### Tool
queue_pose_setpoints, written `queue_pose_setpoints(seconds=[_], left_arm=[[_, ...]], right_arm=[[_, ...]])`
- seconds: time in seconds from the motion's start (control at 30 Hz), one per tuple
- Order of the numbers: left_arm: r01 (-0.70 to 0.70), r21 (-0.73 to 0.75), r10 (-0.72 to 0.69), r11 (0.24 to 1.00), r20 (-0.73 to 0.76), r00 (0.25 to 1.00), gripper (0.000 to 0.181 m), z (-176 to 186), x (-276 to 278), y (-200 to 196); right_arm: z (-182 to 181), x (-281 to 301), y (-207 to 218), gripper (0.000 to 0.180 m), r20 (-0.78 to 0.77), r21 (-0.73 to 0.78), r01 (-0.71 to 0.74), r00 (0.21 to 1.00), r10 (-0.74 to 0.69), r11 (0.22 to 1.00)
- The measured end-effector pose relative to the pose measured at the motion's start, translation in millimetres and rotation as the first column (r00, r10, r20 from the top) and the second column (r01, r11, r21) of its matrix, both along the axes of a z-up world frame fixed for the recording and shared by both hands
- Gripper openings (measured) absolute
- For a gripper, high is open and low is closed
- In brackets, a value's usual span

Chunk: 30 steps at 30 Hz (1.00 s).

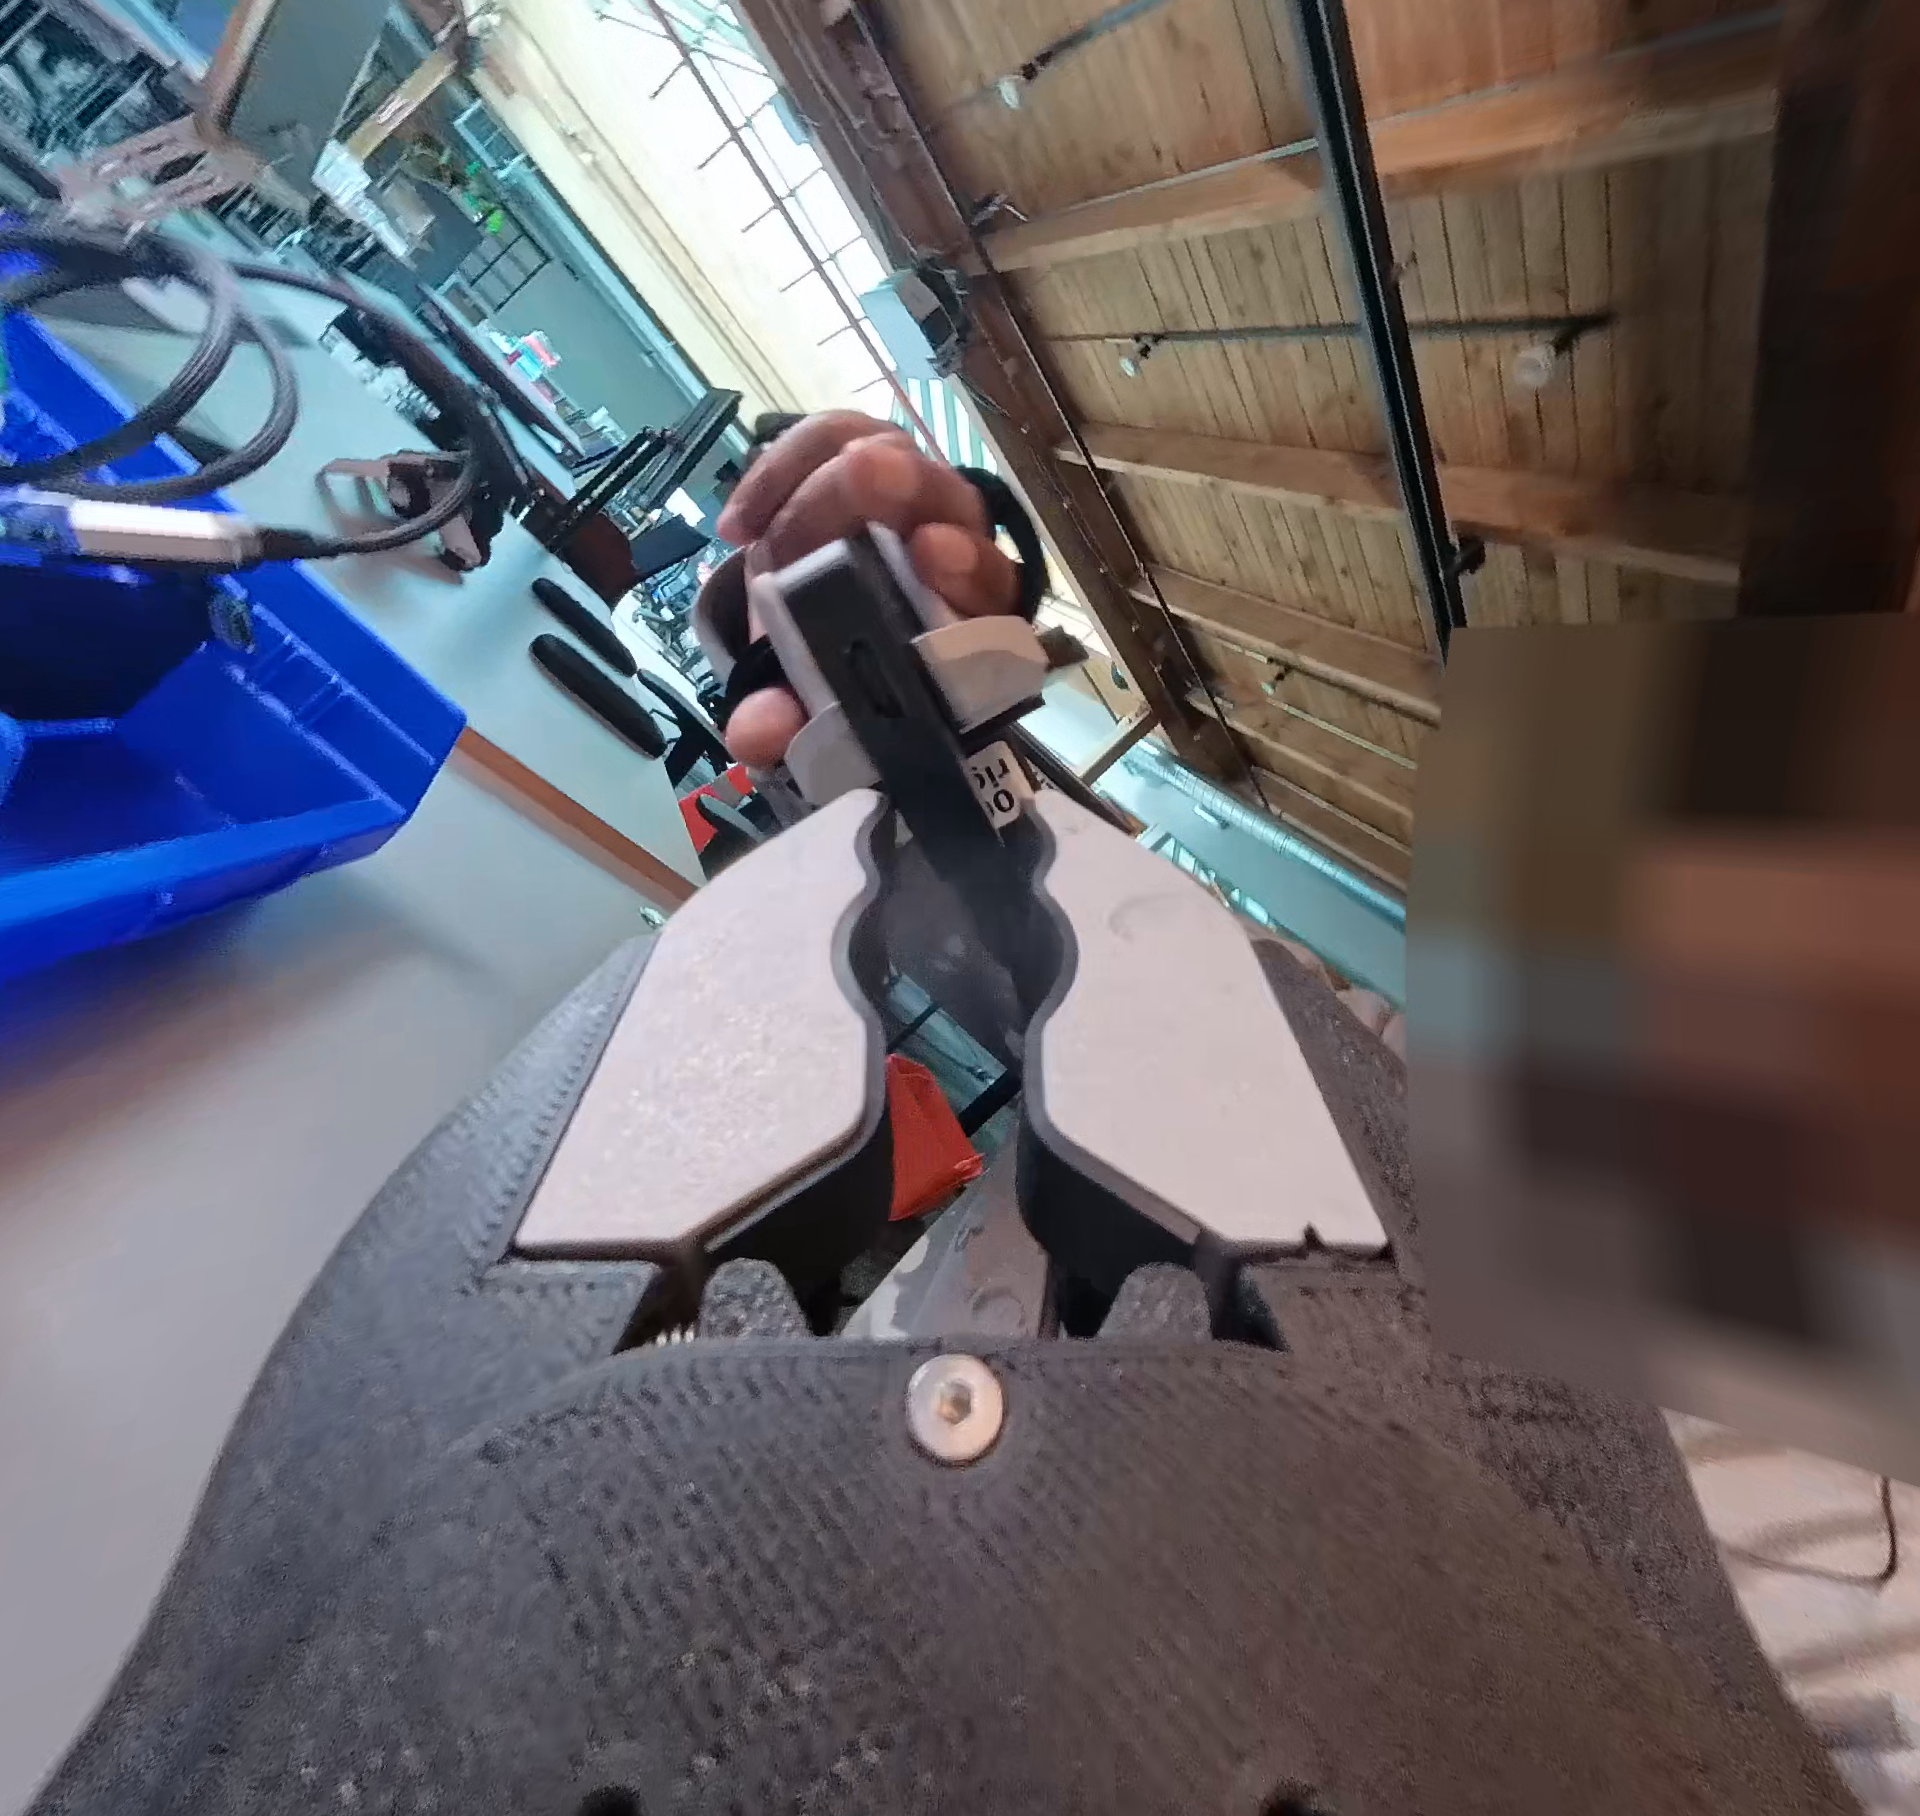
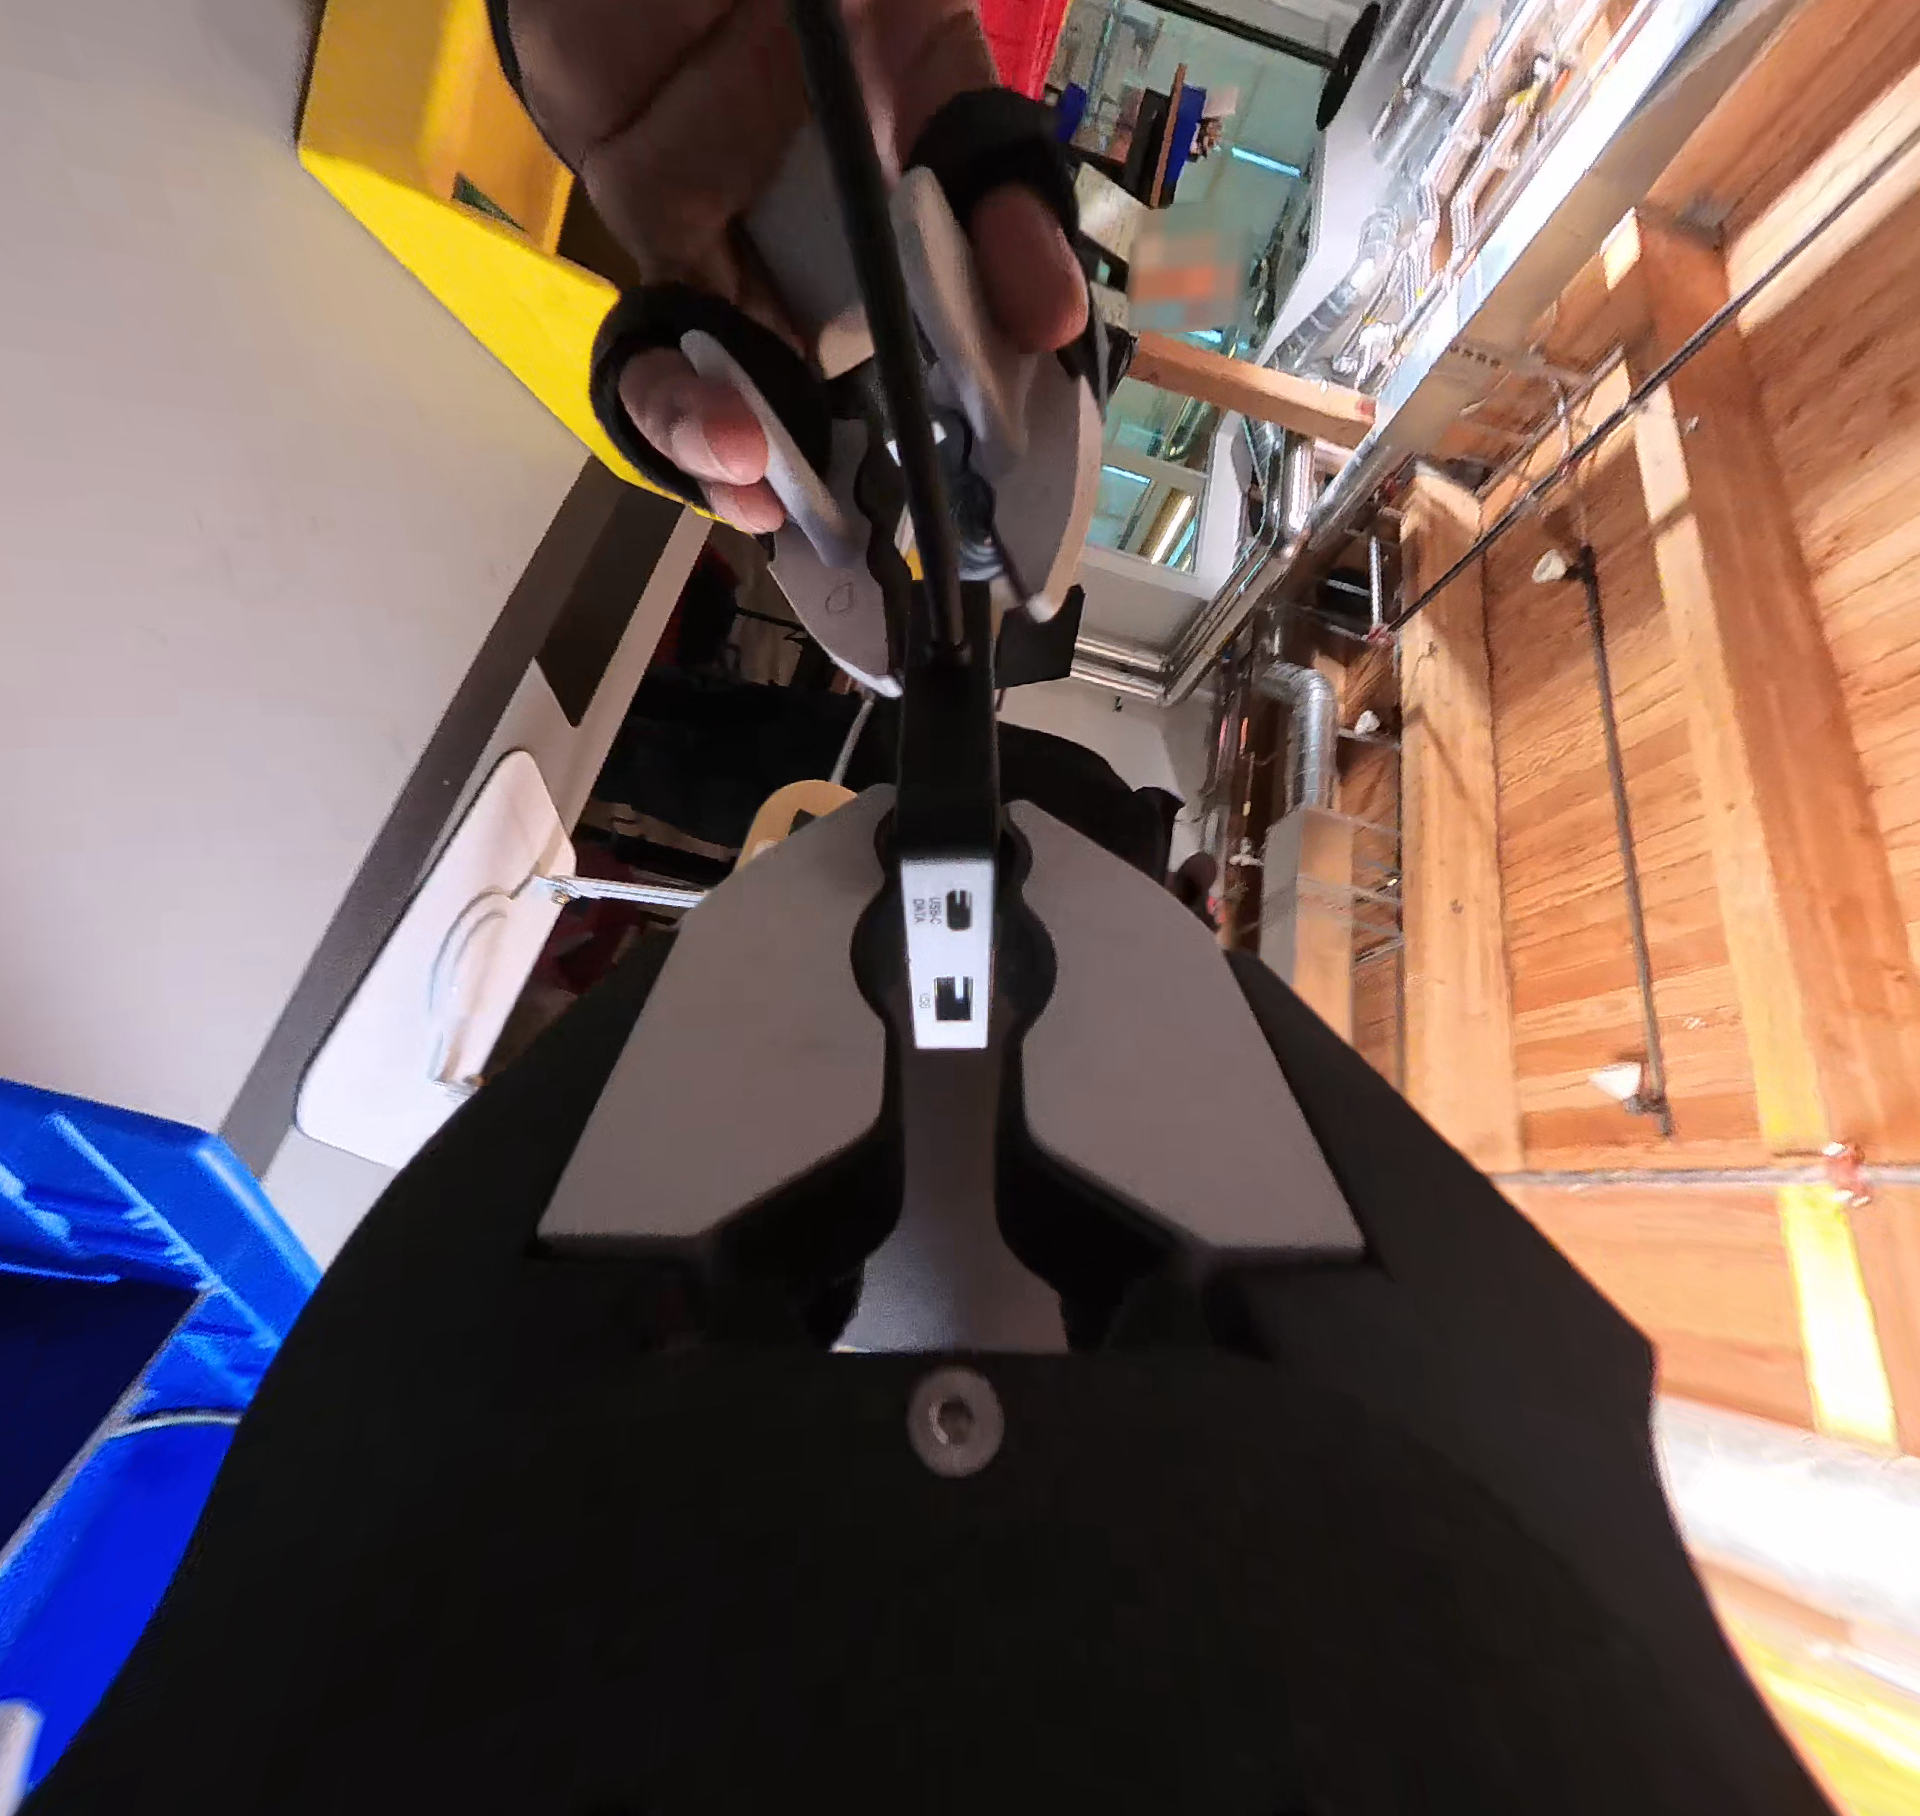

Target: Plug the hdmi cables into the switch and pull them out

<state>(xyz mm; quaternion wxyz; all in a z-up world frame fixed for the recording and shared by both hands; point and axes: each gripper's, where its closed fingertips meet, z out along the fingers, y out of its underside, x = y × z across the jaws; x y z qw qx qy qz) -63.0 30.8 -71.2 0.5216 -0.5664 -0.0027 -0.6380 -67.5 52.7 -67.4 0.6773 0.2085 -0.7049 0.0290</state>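
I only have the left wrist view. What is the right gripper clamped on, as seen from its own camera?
Observer: The right gripper is shut on the switch. The switch's silver side, with two ports, faces the camera.
Operator: Is anything plugged into those?
Observer: Both look empty. A black cable leaves the switch's far end, where the left gripper pinches.
Operator: What's behind that?
Observer: A yellow bin, beyond the hand.

- Pale grey table (image 1: 312, 987), wood-trimmed edge.
- Blue bin (image 1: 239, 727) sits on it.
- Braided black cables (image 1: 260, 384) loop over the bin and tabletop.
- Yellow bin (image 2: 416, 156) on table, right view.
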Motion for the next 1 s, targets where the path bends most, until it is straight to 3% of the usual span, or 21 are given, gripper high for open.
queue_pose_setpoints(seconds=[0.1,0.17,0.23,0.33,0.43,0.53,0.6,0.83,0.9,1.0], left_arm=[[-0.049,0.130,0.052,0.990,-0.021,0.998,0.028,21.9,-15.8,-18.5],[-0.195,0.191,0.210,0.962,-0.062,0.976,0.028,31.9,-40.6,-26.7],[-0.351,0.259,0.394,0.900,-0.135,0.909,0.025,36.7,-64.0,-34.7],[-0.462,0.350,0.558,0.815,-0.261,0.788,0.013,38.4,-77.6,-41.4],[-0.499,0.388,0.631,0.775,-0.428,0.647,0.006,28.2,-76.4,-33.4],[-0.548,0.442,0.697,0.710,-0.553,0.456,0.000,21.8,-80.5,-26.3],[-0.569,0.474,0.719,0.672,-0.601,0.348,0.000,23.1,-84.4,-27.4],[-0.610,0.642,0.801,0.464,-0.598,-0.019,0.000,43.3,-110.9,-46.5],[-0.642,0.646,0.798,0.414,-0.597,-0.086,0.000,46.4,-122.8,-54.3],[-0.693,0.623,0.781,0.362,-0.609,-0.140,0.000,48.8,-143.3,-70.3]], right_arm=[[10.7,9.4,9.2,0.013,0.088,-0.213,0.054,0.995,-0.036,0.976],[16.9,16.4,19.8,0.013,0.198,-0.436,0.106,0.980,-0.020,0.893],[27.5,23.9,27.0,0.014,0.272,-0.695,0.136,0.959,0.084,0.706],[43.6,29.6,33.1,0.014,0.269,-0.928,0.164,0.916,0.299,0.334],[54.1,20.9,42.7,0.014,0.183,-0.983,0.174,0.905,0.385,0.060],[56.1,9.7,43.6,0.013,0.104,-0.965,0.201,0.884,0.456,-0.168],[47.4,4.9,37.9,0.013,0.076,-0.954,0.200,0.880,0.468,-0.223],[-16.9,-4.5,-0.7,0.013,0.177,-0.906,0.366,0.782,0.598,-0.212],[-24.9,-7.3,-3.4,0.013,0.202,-0.907,0.380,0.773,0.602,-0.184],[-25.4,-6.1,0.9,0.013,0.188,-0.896,0.393,0.755,0.628,-0.205]])
